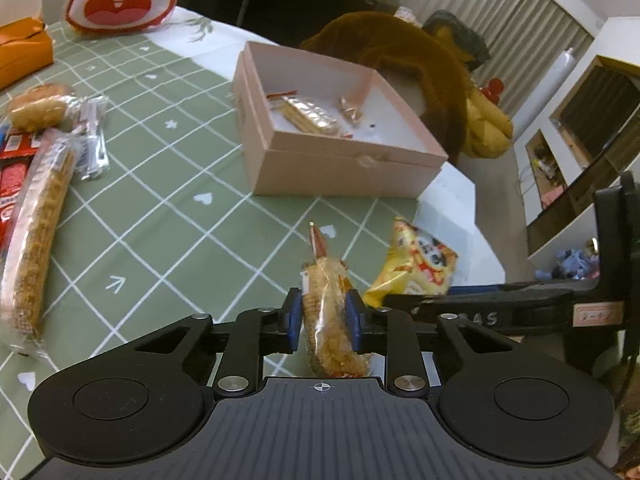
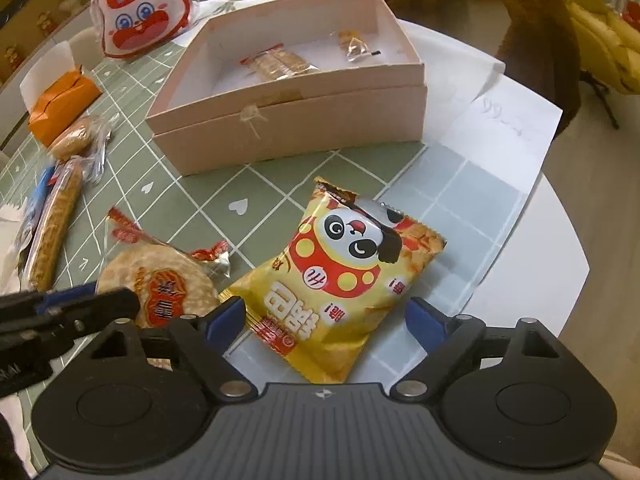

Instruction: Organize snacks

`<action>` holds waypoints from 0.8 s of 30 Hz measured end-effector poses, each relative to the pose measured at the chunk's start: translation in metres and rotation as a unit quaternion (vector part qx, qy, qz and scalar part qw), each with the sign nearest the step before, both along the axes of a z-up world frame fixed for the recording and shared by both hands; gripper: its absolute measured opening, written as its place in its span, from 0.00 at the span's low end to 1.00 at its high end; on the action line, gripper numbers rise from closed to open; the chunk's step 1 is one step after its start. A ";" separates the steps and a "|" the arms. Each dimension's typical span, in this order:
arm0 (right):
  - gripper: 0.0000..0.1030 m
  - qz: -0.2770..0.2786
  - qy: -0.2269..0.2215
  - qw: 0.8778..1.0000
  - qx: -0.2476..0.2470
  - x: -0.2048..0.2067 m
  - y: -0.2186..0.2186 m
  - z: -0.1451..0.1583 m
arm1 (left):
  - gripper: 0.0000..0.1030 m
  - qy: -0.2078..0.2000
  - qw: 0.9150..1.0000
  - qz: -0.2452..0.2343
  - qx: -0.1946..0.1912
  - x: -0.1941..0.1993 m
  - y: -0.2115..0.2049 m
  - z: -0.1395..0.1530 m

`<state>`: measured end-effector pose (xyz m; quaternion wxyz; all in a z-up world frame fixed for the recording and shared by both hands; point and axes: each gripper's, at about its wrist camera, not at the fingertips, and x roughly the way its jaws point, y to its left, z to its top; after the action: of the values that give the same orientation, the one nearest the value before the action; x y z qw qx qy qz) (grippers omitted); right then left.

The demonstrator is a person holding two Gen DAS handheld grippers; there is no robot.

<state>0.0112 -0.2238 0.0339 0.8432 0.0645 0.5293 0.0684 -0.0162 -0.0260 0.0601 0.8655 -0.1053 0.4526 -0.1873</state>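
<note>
Left tongs (image 1: 326, 316) clamp the clear-wrapped round rice cracker (image 1: 330, 320) edge-up, its length toward the open pink cardboard box (image 1: 340, 168); right tongs (image 2: 326, 316) gape around the yellow panda snack bag (image 2: 340, 280) near the counter (image 2: 540, 280) edge.

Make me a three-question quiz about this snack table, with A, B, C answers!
1. Where is the yellow panda snack bag?
A in the pink box
B on the tablecloth before the right gripper
C on the floor

2. What colour is the box?
A pink
B blue
C black

3. What is the left gripper doing?
A hanging open
B clamping the rice cracker packet
C holding a spoon

Answers: B, it lies between the open right gripper's fingers; A, its walls are pink; B, the pads squeeze the rice cracker packet.
</note>
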 end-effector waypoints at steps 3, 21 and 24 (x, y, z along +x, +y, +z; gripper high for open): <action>0.81 0.002 0.005 1.000 0.025 0.000 -0.005 0.001 | 0.26 -0.001 1.000 -0.008 0.005 -0.001 -0.006 0.001; 0.74 0.072 -0.003 0.997 0.004 -0.037 0.009 0.004 | 0.22 0.012 0.999 -0.029 0.006 0.002 -0.025 0.004; 0.74 0.079 -0.009 0.997 -0.002 -0.039 0.011 0.004 | 0.26 0.028 0.999 -0.034 0.019 0.003 -0.029 -0.006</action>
<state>-0.0274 -0.2130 0.0383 0.8400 0.0199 0.5253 0.1344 -0.0130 -0.0554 0.0538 0.8476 -0.0784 0.4830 -0.2050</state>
